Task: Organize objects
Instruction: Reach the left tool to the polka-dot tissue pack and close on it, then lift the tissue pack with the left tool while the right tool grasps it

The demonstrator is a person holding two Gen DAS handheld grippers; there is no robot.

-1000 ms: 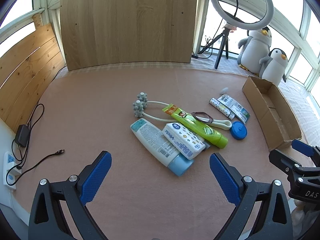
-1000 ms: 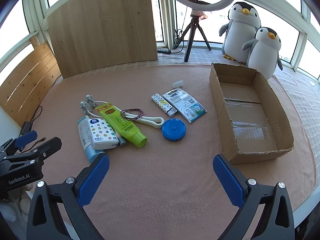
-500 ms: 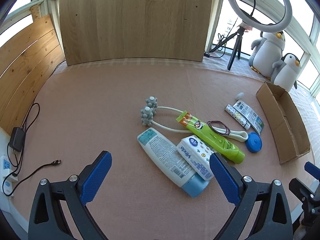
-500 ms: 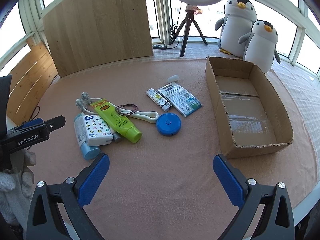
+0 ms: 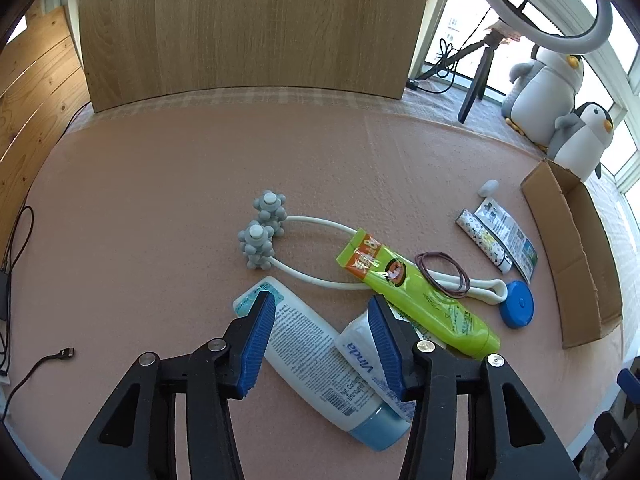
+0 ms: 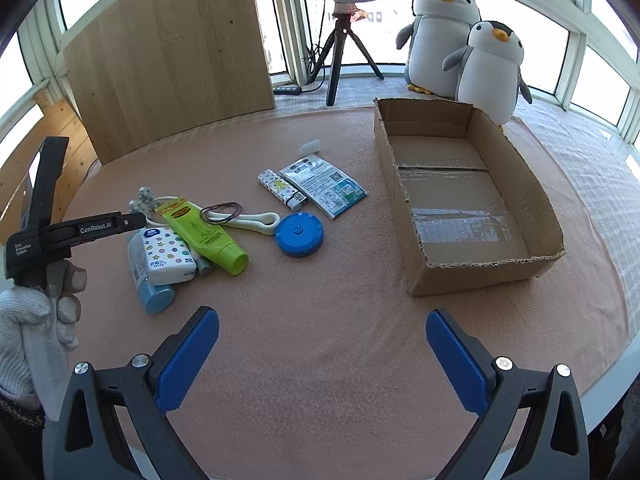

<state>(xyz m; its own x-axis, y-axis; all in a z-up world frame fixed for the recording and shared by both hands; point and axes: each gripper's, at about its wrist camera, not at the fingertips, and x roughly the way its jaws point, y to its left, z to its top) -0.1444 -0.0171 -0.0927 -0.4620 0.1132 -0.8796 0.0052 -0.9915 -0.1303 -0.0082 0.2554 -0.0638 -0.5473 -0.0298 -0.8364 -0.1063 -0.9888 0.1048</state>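
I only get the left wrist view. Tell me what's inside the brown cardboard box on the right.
Observer: Nothing. The right wrist view shows the brown cardboard box holding only its taped floor.
Operator: Report the right claw.
Observer: The right claw is open over the bare pink mat, holding nothing.
Operator: Describe the top of the tissue pack that my left claw hides.
Observer: The white tissue pack is printed with coloured stars and dots.
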